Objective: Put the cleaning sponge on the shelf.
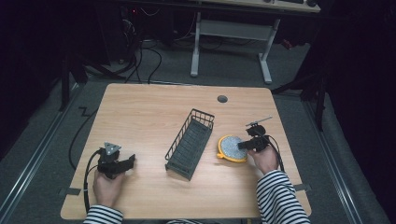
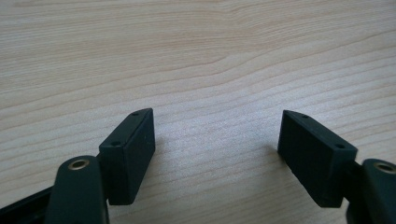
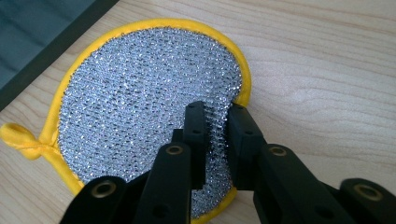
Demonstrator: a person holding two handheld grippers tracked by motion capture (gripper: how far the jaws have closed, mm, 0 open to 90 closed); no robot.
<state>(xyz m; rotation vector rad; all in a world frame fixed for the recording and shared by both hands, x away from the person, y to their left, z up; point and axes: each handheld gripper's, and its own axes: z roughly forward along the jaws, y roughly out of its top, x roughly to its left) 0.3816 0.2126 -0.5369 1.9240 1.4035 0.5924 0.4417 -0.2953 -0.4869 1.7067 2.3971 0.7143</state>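
Right gripper view is showing me my right gripper (image 3: 215,116) with its black jaws drawn close together, pinching a raised fold of the round silver mesh scouring pad with the yellow fabric rim (image 3: 140,98); the mesh is standing up between the two pads, so the jaws are gripping it. The pad is lying flat on the pale wood-grain worktop (image 3: 327,70), with its small yellow loop pointing away toward the left of that view. From the high view I am seeing the same pad (image 1: 229,146) lying at the right of the worktop (image 1: 140,116), just beside the long black wire basket (image 1: 189,143), which is sitting near the middle and running diagonally. The pad and basket are near each other, but I cannot tell whether they are touching. My right gripper (image 1: 243,145) is coming in over the pad's right edge, with the hand in a striped sleeve (image 1: 280,196) behind it. My left gripper (image 1: 132,161) is resting at the left side, well apart from the basket. Left gripper view is giving me its jaws (image 2: 217,142) standing wide open over bare wood, with nothing between them.
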